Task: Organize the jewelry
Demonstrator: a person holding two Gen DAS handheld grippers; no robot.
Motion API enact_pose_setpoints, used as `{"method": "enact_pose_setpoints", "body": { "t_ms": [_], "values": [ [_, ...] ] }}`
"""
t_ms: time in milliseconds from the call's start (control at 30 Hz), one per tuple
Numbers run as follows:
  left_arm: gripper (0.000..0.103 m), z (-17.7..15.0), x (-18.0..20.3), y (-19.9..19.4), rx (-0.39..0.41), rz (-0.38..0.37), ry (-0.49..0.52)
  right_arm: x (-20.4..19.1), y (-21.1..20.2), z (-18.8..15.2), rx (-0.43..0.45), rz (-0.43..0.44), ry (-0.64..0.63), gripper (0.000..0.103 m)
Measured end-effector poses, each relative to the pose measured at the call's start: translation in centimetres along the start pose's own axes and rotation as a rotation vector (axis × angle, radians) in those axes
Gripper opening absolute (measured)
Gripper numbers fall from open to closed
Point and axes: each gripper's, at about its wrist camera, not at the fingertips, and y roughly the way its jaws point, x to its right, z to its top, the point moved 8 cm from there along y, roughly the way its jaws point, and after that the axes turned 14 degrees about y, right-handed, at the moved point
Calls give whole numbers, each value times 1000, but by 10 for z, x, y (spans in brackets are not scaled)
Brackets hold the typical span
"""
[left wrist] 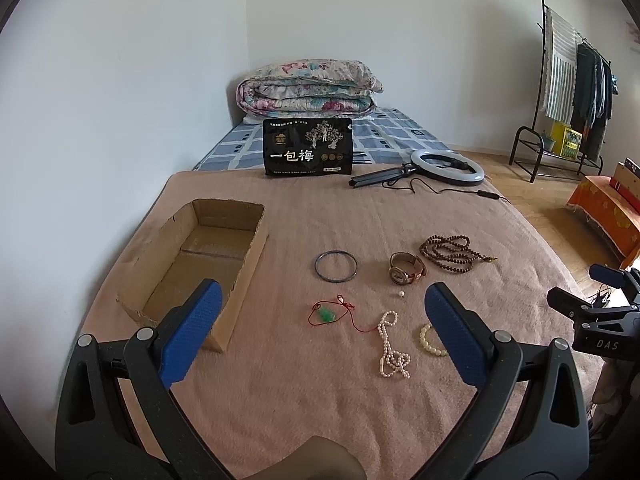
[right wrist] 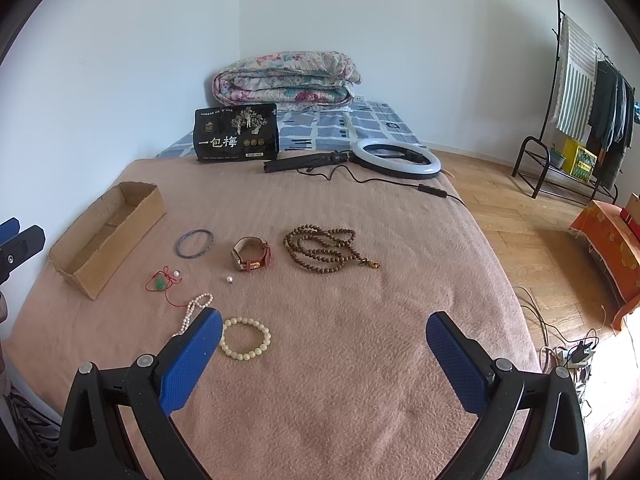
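both tongs hang spread wide above the pink blanket [right wrist: 340, 360], gripping nothing: the left gripper [left wrist: 323, 322] looks over the cardboard box and the near pieces, the right gripper [right wrist: 324, 338] sits further right, over bare blanket.

the jewelry lies loose and apart in a rough cluster, likely laid out so each piece can be taken singly. the open cardboard box [left wrist: 248, 256] stands to the left of it, seemingly the place everything should go; no jewelry shows inside it. nearest the box is a dark bangle [left wrist: 335, 266], then a wristwatch [left wrist: 406, 267] and a coil of brown wooden prayer beads [right wrist: 320, 249]. closer in lie a green pendant on red cord [left wrist: 328, 314], a pearl necklace [left wrist: 390, 348] touching the cord's end, a pale bead bracelet [right wrist: 245, 338] and two loose pearls, one by the watch [right wrist: 229, 279].

by my reading, nothing has been sorted yet. the cord and pearl strand may drag each other when lifted.
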Motion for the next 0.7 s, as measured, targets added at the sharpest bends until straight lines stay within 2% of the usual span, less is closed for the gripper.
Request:
{"method": "enact_pose_setpoints", "body": {
  "t_ms": [300, 533, 700],
  "values": [
    [103, -12, -10, 19, -61, -19, 5, 6, 21, -5, -55, 9, 8, 103],
    [103, -26, -5, 34, -112, -75, 28, 1, 36, -15, -108, 20, -28, 102],
    [93, -36, 2, 48, -165, -112, 44, -8, 52, -24, -170, 56, -53, 98]
  ]
}}
